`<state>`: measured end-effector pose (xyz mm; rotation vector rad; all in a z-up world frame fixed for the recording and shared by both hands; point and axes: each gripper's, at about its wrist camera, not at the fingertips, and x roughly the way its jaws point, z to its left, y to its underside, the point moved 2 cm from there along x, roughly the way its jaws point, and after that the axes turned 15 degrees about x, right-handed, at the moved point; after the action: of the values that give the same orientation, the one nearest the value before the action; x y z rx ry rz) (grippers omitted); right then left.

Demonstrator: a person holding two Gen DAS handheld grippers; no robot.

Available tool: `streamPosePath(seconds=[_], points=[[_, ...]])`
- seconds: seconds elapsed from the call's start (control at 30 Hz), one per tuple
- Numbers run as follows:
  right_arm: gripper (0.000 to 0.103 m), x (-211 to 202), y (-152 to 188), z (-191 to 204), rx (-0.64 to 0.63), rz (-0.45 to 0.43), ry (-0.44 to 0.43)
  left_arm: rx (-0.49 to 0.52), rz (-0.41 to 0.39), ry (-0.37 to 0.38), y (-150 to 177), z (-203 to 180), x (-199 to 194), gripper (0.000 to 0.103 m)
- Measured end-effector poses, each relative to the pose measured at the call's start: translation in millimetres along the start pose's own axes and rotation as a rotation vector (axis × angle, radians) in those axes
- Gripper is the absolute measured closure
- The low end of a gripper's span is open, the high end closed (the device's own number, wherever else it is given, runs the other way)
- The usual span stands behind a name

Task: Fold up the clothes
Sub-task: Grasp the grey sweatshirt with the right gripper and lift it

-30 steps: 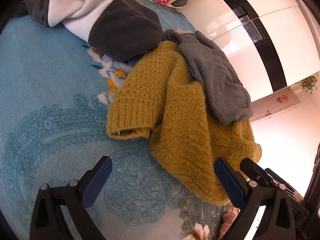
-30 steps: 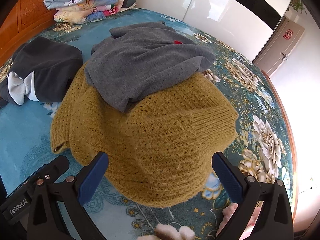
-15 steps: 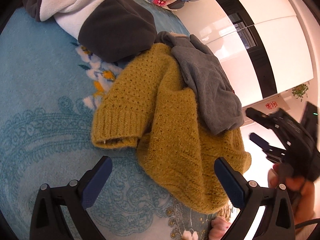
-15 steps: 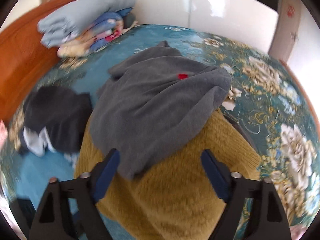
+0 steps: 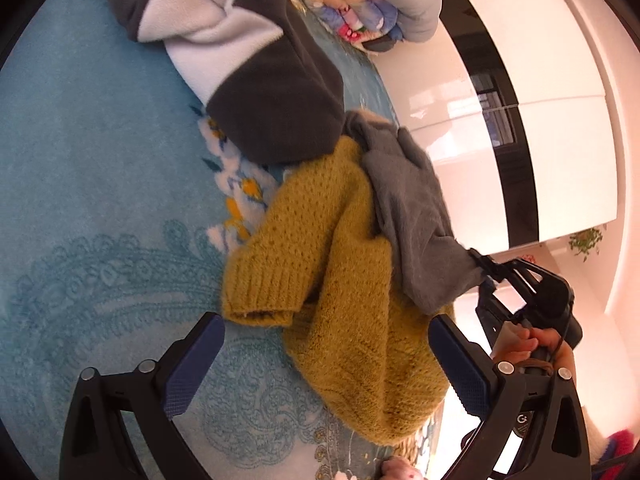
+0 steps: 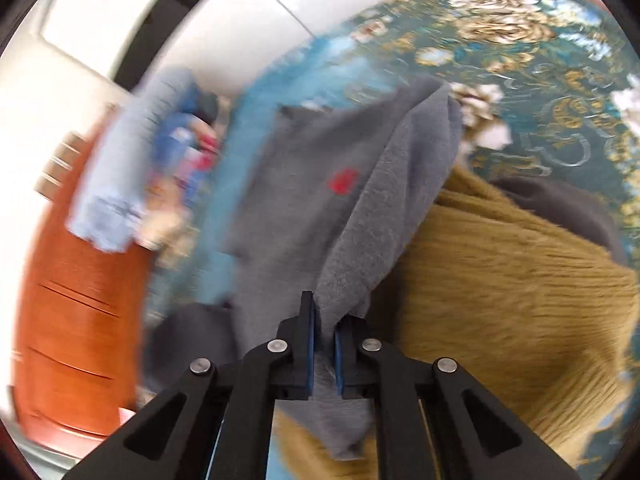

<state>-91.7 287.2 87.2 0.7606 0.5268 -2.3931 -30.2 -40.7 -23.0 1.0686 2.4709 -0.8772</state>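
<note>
Bright daylight glares off the glossy white wardrobe doors (image 5: 568, 160) and washes out the left wrist view's lower right corner, while the right wrist view is motion-smeared (worst at its left edge), both fisheye-bent.

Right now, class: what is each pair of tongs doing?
Left tongs: open, holding nothing.
Right tongs: shut on the grey top.

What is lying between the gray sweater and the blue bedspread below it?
The mustard knit sweater lies between them: the gray sweater rests on top of it, above the bedspread. The left wrist view shows this best.
</note>
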Motion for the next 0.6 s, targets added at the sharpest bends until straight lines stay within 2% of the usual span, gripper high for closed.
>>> streamPosePath(seconds=[0.13,0.2,0.27,0.47,0.6], points=[[0.097,-34,3,21,0.067,-0.011,-0.255,-0.037,-0.014,-0.019,2,8,-19,0.000],[0.099,-57,7,29,0.097,-0.016,-0.381,-0.056,0.024,-0.059,9,11,-22,0.000],[0.100,-84,16,36,0.102,-0.017,-0.490,-0.066,0.053,-0.045,12,12,-22,0.000],[0.100,-168,43,62,0.026,-0.009,-0.696,-0.051,0.061,-0.048,20,8,-40,0.000],[0.100,-242,51,63,-0.028,-0.039,-0.776,-0.039,0.072,-0.051,21,2,-53,0.000]])
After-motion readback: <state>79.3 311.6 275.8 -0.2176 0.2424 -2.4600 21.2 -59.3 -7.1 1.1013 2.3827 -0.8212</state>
